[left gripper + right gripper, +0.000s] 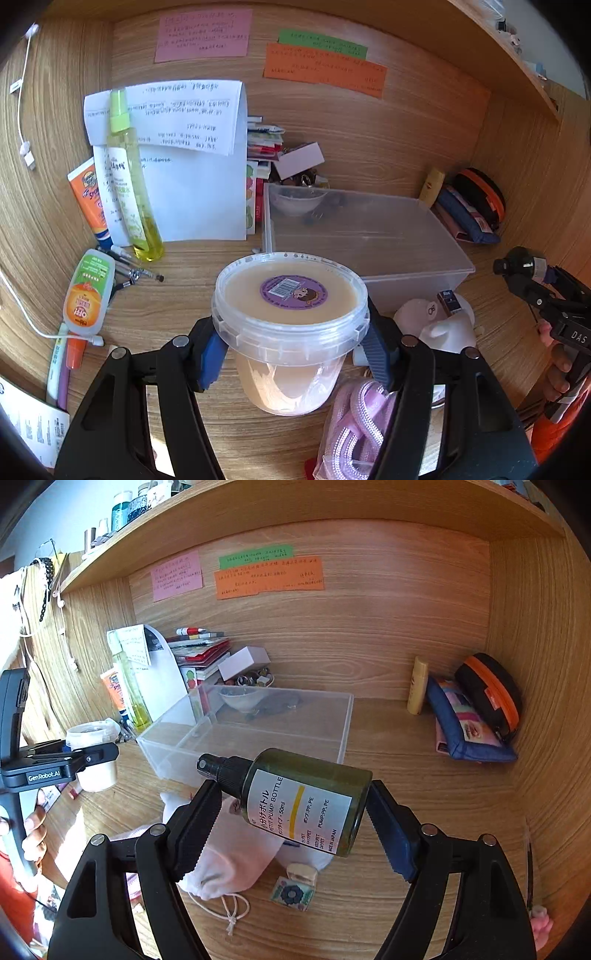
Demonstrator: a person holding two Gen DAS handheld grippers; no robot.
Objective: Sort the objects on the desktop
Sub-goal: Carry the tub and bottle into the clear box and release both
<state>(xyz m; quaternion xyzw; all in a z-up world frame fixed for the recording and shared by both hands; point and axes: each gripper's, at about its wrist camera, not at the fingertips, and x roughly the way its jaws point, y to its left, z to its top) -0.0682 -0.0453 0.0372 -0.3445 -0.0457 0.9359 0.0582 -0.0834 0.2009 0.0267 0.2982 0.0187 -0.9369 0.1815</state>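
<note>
The left claw [291, 354] pinches a clear lidded tub [290, 325] of beige paste, purple sticker on top, above the desk [369, 155]. The right claw [291, 823] clamps a dark green pump bottle [306, 801] lying sideways; a clear bin [251, 727] sits just beyond.

The dark green spray bottle [310, 805] has a white label printed "PETIT PUMP BOTTLE", "50ml", "PUMP:PP,PE" and "MADE IN JAPAN", beside Japanese characters. The left gripper's black body [44, 771] reads "GenRobot.AI", and the right gripper's body [574, 334] shows "DAS". A flat clear bottle [86, 291] with an orange label says "OFF!"; the handwriting on the pink note [205, 35], orange note [325, 70] and white sheets [181, 118] is too small to read.
</note>
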